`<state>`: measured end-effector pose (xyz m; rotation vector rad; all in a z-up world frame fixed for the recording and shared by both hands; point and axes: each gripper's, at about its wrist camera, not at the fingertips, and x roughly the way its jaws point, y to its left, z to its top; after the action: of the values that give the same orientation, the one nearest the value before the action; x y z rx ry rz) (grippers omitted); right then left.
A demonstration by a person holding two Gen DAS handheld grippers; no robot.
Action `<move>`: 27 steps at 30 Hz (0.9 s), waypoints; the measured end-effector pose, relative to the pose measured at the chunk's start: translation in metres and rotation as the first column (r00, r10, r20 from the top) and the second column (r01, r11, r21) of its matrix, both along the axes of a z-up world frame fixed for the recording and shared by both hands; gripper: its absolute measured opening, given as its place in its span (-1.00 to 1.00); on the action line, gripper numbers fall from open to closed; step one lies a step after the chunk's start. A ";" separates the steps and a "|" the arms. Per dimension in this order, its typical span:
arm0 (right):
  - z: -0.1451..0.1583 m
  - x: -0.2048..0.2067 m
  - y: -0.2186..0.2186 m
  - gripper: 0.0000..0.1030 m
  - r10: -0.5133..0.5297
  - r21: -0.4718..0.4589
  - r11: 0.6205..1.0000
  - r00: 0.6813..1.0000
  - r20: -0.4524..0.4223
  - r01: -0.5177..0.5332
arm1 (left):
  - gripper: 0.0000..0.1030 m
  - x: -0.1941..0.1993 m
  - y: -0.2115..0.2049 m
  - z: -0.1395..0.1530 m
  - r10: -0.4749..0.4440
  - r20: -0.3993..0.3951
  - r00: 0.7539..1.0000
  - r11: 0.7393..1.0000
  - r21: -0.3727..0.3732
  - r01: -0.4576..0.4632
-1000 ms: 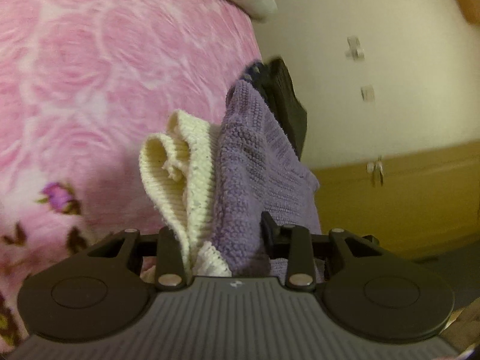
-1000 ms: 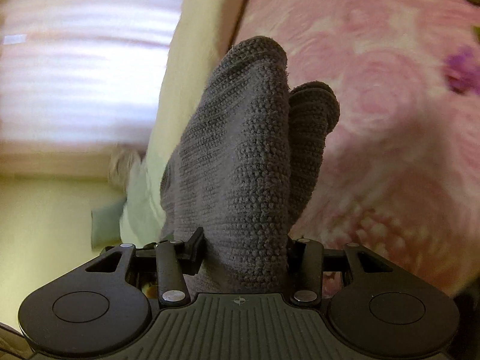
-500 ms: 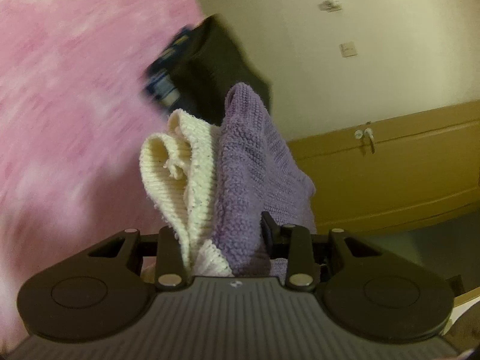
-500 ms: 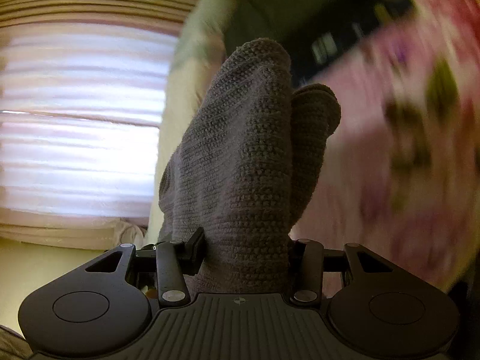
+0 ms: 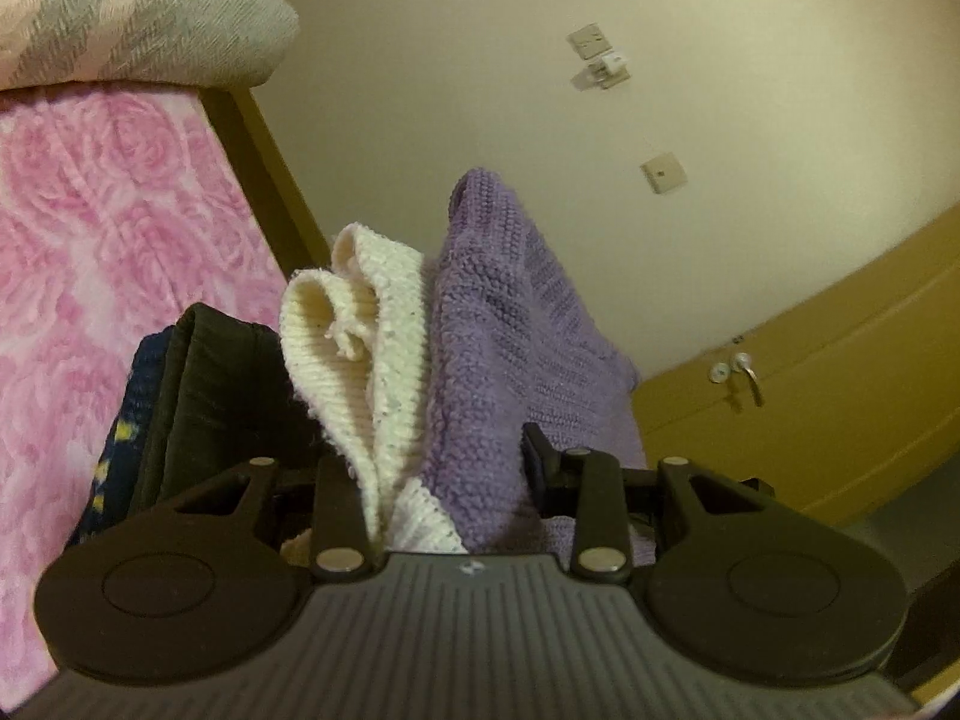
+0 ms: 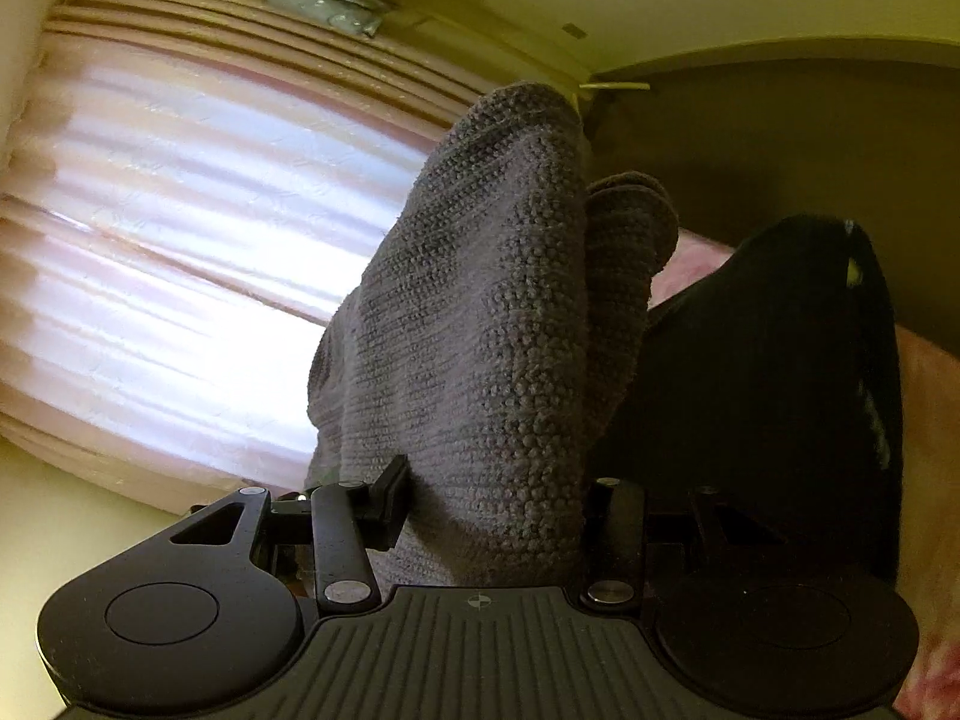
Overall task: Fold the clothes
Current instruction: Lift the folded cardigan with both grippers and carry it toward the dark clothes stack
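Holding a bunched fold of purple and cream knit sweater in the left gripper, jaws at a middling width and pressed against the thick cloth on both sides. Cream ribbed layer on the left of the bundle, purple layer on the right, both standing up past the fingers and hiding the tips. Behind and left of it, a dark folded garment with a navy edge showing yellow specks, lying on a pink rose-patterned blanket on the bed. Grey and pink patterned pillow at the upper left, over the wooden bed frame. Beyond, a pale wall with switch plates and a yellow cabinet door with a handle. Gripping another part of the same sweater in the right gripper, where the knit looks grey-purple in shadow against the bright pleated curtain; jaws likewise at a middling width, clamped on the wad of cloth. Right of that, the dark garment again, with a strip of pink blanket behind it.
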<state>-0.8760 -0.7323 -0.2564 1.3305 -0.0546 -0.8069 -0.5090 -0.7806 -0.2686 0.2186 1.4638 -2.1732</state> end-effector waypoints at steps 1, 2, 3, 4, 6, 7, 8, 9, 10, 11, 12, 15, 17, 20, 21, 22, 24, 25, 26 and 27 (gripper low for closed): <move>-0.005 0.000 -0.005 -0.11 -0.002 0.011 1.000 1.000 0.003 0.002 | -0.41 -0.003 -0.005 -0.004 -0.001 0.008 1.000 1.000 0.006 0.001; -0.011 -0.002 -0.010 -0.11 -0.002 0.021 1.000 1.000 0.008 0.002 | -0.41 -0.006 -0.009 -0.007 -0.002 0.015 1.000 1.000 0.009 0.002; -0.018 -0.005 -0.013 -0.11 -0.003 0.028 1.000 1.000 0.014 0.003 | -0.41 -0.008 -0.012 -0.009 -0.004 0.020 1.000 1.000 0.012 0.004; -0.023 -0.006 -0.014 -0.11 -0.003 0.031 1.000 1.000 0.019 0.003 | -0.41 -0.009 -0.014 -0.013 -0.007 0.026 1.000 1.000 0.015 0.006; -0.034 -0.011 -0.018 -0.11 -0.006 0.040 0.999 1.000 0.027 0.005 | -0.41 -0.011 -0.020 -0.022 -0.012 0.039 0.999 1.000 0.022 0.011; -0.039 -0.013 -0.021 -0.11 -0.011 0.048 0.999 1.000 0.026 0.010 | -0.40 -0.012 -0.024 -0.027 -0.015 0.046 0.999 1.000 0.025 0.014; -0.044 -0.015 -0.024 -0.11 -0.017 0.057 0.998 1.000 0.026 0.015 | -0.40 -0.013 -0.026 -0.031 -0.021 0.053 0.998 0.999 0.030 0.019; -0.049 -0.016 -0.025 -0.11 -0.023 0.065 0.998 0.999 0.022 0.022 | -0.40 -0.015 -0.027 -0.036 -0.028 0.059 0.998 0.999 0.034 0.026; -0.053 -0.018 -0.025 -0.11 -0.027 0.067 0.997 1.000 0.014 0.026 | -0.40 -0.017 -0.029 -0.041 -0.037 0.065 0.997 0.999 0.036 0.035; -0.056 -0.024 -0.026 -0.10 -0.030 0.069 0.997 1.000 0.006 0.029 | -0.39 -0.019 -0.030 -0.046 -0.047 0.074 0.996 0.998 0.035 0.044; -0.060 -0.025 -0.024 -0.10 -0.034 0.069 0.997 0.999 -0.006 0.035 | -0.38 -0.020 -0.032 -0.052 -0.053 0.087 0.995 0.998 0.038 0.050; -0.070 -0.021 -0.019 0.09 -0.053 0.054 0.997 0.993 -0.109 0.059 | -0.31 -0.022 -0.037 -0.073 -0.056 0.110 0.992 0.997 0.058 0.050; -0.067 -0.016 -0.014 0.22 -0.085 0.036 0.995 0.980 -0.179 0.093 | -0.29 -0.017 -0.038 -0.075 -0.032 0.084 0.996 0.997 0.078 0.026; -0.051 -0.013 -0.006 0.31 -0.139 0.001 0.989 0.951 -0.276 0.145 | -0.29 -0.010 -0.037 -0.060 -0.018 0.131 0.991 0.997 0.071 0.009; -0.041 -0.012 0.000 0.32 -0.166 -0.021 0.985 0.932 -0.323 0.169 | -0.30 -0.006 -0.035 -0.054 -0.003 0.151 0.988 0.998 0.062 -0.006; -0.032 -0.011 0.006 0.32 -0.205 -0.054 0.979 0.905 -0.373 0.199 | -0.34 -0.002 -0.033 -0.044 0.024 0.182 0.983 0.999 0.037 -0.032; -0.010 -0.008 0.020 0.32 -0.300 -0.129 0.954 0.823 -0.483 0.272 | -0.44 0.001 -0.025 -0.021 0.079 0.255 0.964 0.997 -0.033 -0.073; 0.001 -0.007 0.026 0.32 -0.343 -0.170 0.939 0.776 -0.529 0.299 | -0.48 0.000 -0.019 -0.006 0.112 0.298 0.948 0.992 -0.085 -0.090; 0.009 -0.015 0.024 0.32 -0.368 -0.208 0.930 0.742 -0.560 0.304 | -0.60 -0.004 -0.012 0.006 0.127 0.326 0.937 0.987 -0.130 -0.089; 0.018 -0.007 0.030 0.31 -0.377 -0.247 0.926 0.720 -0.583 0.285 | -0.65 -0.012 -0.004 0.018 0.116 0.338 0.934 0.983 -0.173 -0.059</move>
<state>-0.8826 -0.7023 -0.2381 0.8675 0.1785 -1.5022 -0.5205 -0.7848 -0.2508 0.4466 1.0759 -2.0412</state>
